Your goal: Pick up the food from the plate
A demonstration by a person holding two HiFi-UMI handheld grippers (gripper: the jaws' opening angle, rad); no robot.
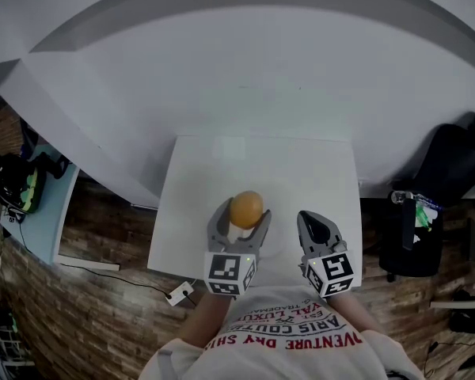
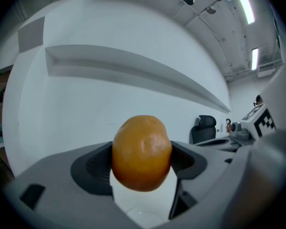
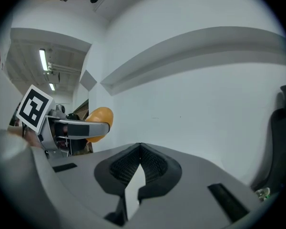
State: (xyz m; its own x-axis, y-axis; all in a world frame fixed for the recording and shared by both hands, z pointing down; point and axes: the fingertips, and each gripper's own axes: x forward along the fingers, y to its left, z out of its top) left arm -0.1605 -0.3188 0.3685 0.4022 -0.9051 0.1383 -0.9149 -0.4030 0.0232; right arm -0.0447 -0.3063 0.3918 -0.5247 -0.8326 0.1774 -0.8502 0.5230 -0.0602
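While it hangs clear of the table, the food (image 2: 142, 152), a smooth, round, orange-brown piece, sits squeezed between the left gripper's (image 1: 243, 216) two padded jaws, which press on its left and right flanks at about its widest part. In the head view it shows above the near part of the white table (image 1: 301, 172), lifted off the surface. Just to its right, the right gripper (image 3: 139, 151) is clenched on nothing, its ribbed pads meeting at the tips with only a thin slit below them.

Judging from the hold, the main risk is a slip. The food is rounded and looks slick, and much of it bulges above and below the pads, so a loosened squeeze or a sharp tilt could let it pop out. It might then drop to the table and roll toward the near edge and the wood-patterned floor (image 1: 87, 291). A harder squeeze could dent it if it is soft, which cannot be told here. The two grippers are also close together, so a careless swing of the right one could knock the load.

The plate is hard to make out: a faint pale curved rim (image 2: 143, 217) shows below the food in the left gripper view, white on white, and I cannot say for sure that it is the plate. Whether other food remains on it is hidden.
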